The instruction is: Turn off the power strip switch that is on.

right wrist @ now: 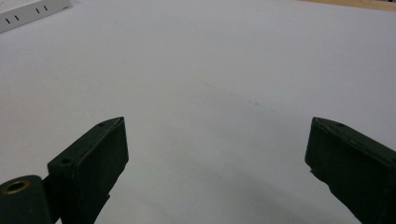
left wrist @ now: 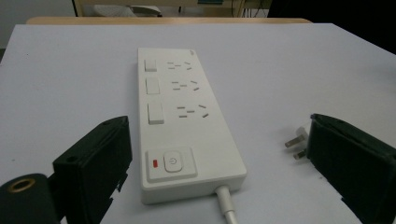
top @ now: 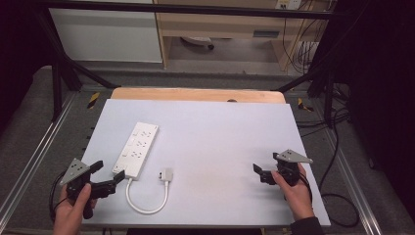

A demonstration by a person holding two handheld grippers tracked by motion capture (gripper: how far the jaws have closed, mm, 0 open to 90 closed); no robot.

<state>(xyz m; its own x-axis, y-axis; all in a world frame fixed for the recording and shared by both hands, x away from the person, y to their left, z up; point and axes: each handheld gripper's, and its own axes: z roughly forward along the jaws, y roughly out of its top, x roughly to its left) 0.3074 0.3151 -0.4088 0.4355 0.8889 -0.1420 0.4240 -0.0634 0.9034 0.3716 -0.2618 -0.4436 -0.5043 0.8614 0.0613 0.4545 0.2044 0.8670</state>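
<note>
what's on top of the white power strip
The power strip has three rocker switches, three socket groups, and a power button beside a red indicator. Nothing rests on it or is plugged in.

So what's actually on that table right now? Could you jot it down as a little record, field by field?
Surface: pale table
Main item: white power strip, three socket sets, three switches and a power button
Cable: white cord loops from the strip's near end
Plug: white plug lies loose, not inserted
Left claw: open, empty, facing the strip's near end
Right claw: open, empty, over bare table
</note>
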